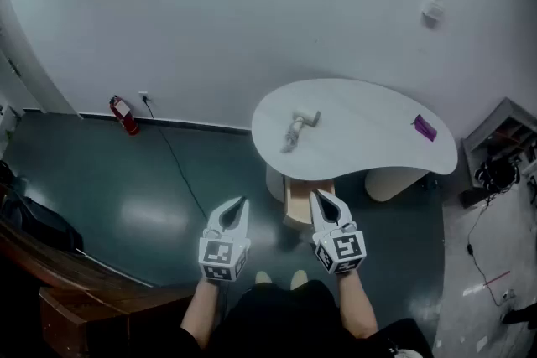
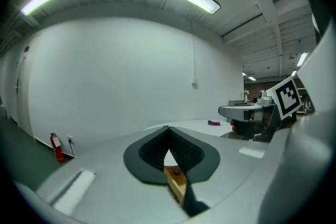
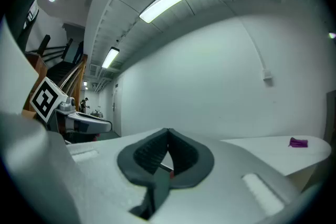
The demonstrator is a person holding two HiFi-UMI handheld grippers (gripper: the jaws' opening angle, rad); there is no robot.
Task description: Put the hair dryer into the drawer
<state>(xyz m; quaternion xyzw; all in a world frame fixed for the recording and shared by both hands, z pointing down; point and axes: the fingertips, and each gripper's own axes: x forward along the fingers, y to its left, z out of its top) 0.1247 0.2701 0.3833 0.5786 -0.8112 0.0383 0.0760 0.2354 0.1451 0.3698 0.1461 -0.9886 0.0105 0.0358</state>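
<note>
One view only, head, shows hair dryer [image 1: 296,130] on table [image 1: 373,117].

Left tongs [image 1: 242,201] closed, right tongs [image 1: 315,195] closed, side by side

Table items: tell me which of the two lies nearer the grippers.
The pale hair dryer, on the left part of the table in the head view. The small purple item lies farther off, near the table's right end.

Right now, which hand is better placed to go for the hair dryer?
Right, probably: the right gripper lines up with the drawer and the hair dryer, while the left gripper sits off to the side. Both have shut jaws.
</note>
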